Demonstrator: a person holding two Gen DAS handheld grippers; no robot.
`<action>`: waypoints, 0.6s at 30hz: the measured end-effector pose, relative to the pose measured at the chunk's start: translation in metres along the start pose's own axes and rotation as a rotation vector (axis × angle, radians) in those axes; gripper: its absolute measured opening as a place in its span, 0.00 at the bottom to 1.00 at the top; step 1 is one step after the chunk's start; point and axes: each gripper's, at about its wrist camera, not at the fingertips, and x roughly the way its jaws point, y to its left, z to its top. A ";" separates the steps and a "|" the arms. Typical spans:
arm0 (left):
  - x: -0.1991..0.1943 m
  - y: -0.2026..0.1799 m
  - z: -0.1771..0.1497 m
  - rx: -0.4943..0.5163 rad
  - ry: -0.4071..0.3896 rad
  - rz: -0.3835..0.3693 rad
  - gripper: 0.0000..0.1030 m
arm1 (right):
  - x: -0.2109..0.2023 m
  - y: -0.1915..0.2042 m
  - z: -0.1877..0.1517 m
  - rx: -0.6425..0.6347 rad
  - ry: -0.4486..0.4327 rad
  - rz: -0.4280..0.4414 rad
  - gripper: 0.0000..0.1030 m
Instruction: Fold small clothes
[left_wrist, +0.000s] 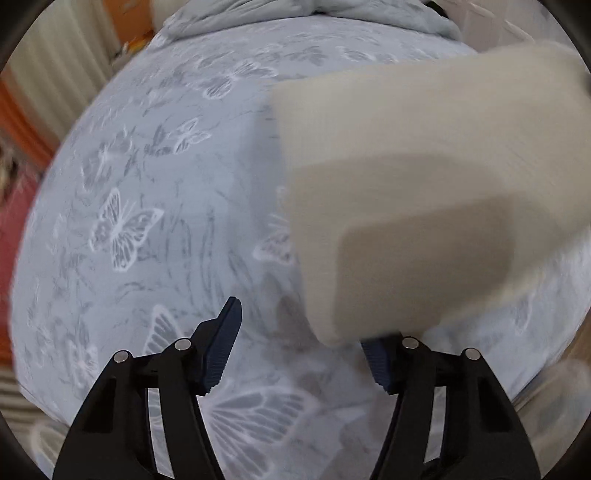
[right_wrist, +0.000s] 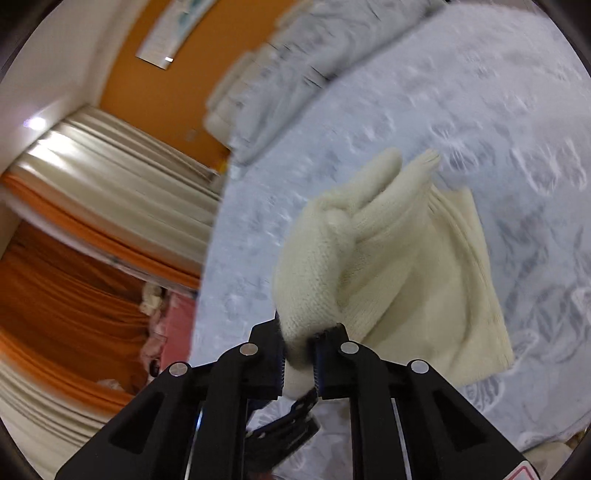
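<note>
While the right hand-held gripper (right_wrist: 299, 354) is clamped on the knit (right_wrist: 388, 258) mid-fold over the bed (right_wrist: 480, 110), the left hand-held gripper (left_wrist: 299, 347) is held wide; laying flat is probably needed next.

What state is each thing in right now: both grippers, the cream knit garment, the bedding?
Left gripper: open, fingers spread, holding nothing.
Right gripper: shut on cream knit garment.
Cream knit garment: bunched at the held end, lifted, far part draped on the bedsheet.
Butterfly bedsheet: spread flat.
Grey blanket: crumpled at the bed's far end.
</note>
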 end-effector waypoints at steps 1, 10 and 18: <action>0.001 0.005 0.001 -0.027 0.010 -0.011 0.59 | 0.008 -0.019 -0.008 0.005 0.017 -0.079 0.10; 0.015 -0.006 -0.013 0.027 0.026 0.085 0.64 | 0.038 -0.084 -0.043 0.093 0.115 -0.244 0.21; -0.003 -0.005 -0.014 0.042 0.007 0.087 0.73 | -0.010 -0.078 -0.039 0.071 -0.146 -0.302 0.51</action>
